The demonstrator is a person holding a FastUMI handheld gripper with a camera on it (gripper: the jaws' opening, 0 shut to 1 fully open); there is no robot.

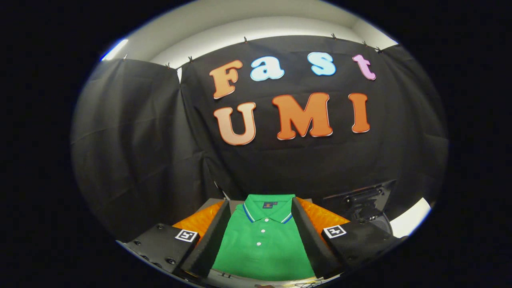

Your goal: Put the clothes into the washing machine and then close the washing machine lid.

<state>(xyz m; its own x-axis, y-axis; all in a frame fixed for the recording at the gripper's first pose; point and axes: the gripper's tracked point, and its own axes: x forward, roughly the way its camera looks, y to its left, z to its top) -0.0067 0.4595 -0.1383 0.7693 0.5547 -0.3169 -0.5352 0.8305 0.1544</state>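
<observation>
A green polo shirt (262,240) with a striped collar and white buttons lies folded flat on an orange cloth (320,218). My gripper (262,224) hovers above it, open, its two black foam fingers (218,236) spread to either side of the shirt's chest without touching it. The collar lies just ahead of the fingertips. To the right, beyond the right finger, stands a dark machine with a raised black lid (362,196); its opening is hidden behind the finger block.
The orange cloth covers a table whose grey edge (212,202) shows at the far left corner. Black booth cloth (140,160) hangs close behind the table. A white patch of floor or surface (410,222) shows at the far right.
</observation>
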